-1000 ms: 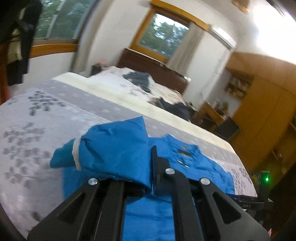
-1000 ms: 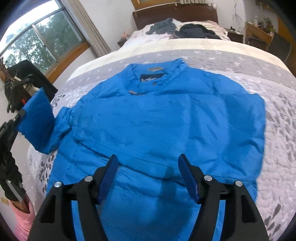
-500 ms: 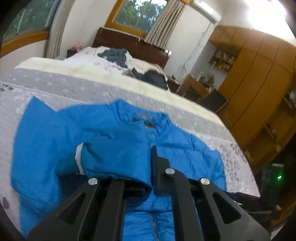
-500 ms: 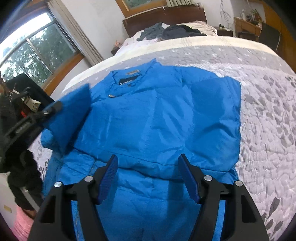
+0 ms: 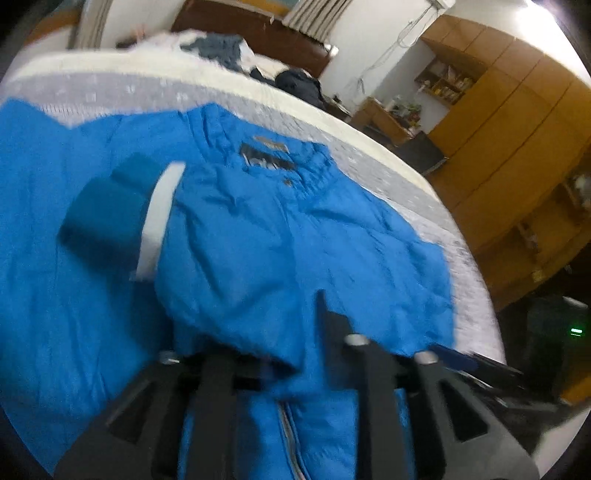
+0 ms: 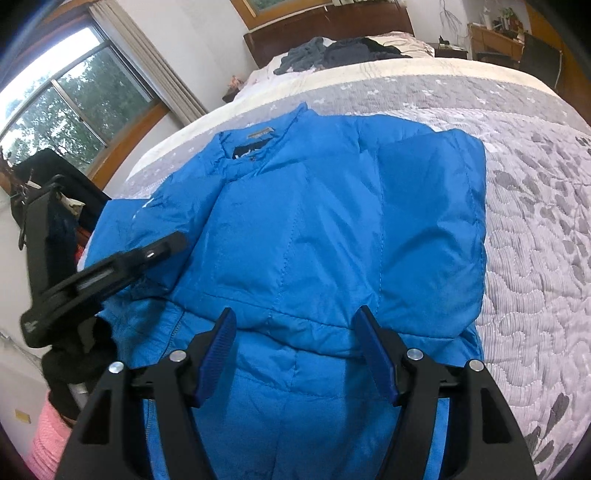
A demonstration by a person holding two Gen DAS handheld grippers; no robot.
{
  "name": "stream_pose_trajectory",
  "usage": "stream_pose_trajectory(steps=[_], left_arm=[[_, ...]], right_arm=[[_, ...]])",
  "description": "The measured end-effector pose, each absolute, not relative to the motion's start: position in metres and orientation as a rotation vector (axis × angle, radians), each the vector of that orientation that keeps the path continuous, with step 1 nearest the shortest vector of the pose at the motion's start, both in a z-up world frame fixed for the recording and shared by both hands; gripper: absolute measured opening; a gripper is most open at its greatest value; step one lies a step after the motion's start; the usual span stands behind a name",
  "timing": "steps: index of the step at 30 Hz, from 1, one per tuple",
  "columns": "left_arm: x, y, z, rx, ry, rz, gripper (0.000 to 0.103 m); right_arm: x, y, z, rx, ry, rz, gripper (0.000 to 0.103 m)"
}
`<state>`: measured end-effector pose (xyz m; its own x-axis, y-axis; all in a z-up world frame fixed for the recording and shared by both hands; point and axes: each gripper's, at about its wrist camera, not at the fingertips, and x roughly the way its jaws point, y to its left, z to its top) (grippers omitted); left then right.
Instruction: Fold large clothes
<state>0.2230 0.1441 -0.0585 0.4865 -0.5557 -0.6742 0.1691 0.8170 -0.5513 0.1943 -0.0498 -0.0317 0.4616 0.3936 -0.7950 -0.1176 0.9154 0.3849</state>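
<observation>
- Blue jacket (image 6: pixel 314 229) lies across the bed (image 6: pixel 535 229), collar toward its far edge.
- Left gripper (image 5: pixel 306 354) pinches a jacket sleeve (image 5: pixel 236 258).
- Right gripper (image 6: pixel 295 354) hovers, tongs wide.

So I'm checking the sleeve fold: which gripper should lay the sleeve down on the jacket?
Left. The left gripper is clamped on the blue sleeve over the jacket; the right gripper hangs open and empty.

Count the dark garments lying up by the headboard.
2: a crumpled grey garment on the left and a crumpled black garment right beside it, both below the dark wooden headboard. More may be hidden underneath.
</observation>
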Motion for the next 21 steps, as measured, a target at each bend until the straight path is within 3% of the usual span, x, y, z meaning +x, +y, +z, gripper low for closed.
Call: stream_pose_trajectory(steps=[4, 14, 21], left_arm=[[0.196, 0.167, -0.053, -0.515, 1.007, -0.577, 0.055], [0.15, 0.264, -0.021, -0.414, 0.767, -0.37, 0.056], [0.156, 0.292, -0.03, -0.444, 0.73, -0.26, 0.056]], right_arm=[[0.192, -0.049, -0.025, 0.289, 1.031, 0.323, 0.068], [0.221, 0.013, 0.001, 0.332, 1.095, 0.485, 0.068], [0.266, 0.074, -0.023, 0.369, 1.227, 0.511, 0.068]])
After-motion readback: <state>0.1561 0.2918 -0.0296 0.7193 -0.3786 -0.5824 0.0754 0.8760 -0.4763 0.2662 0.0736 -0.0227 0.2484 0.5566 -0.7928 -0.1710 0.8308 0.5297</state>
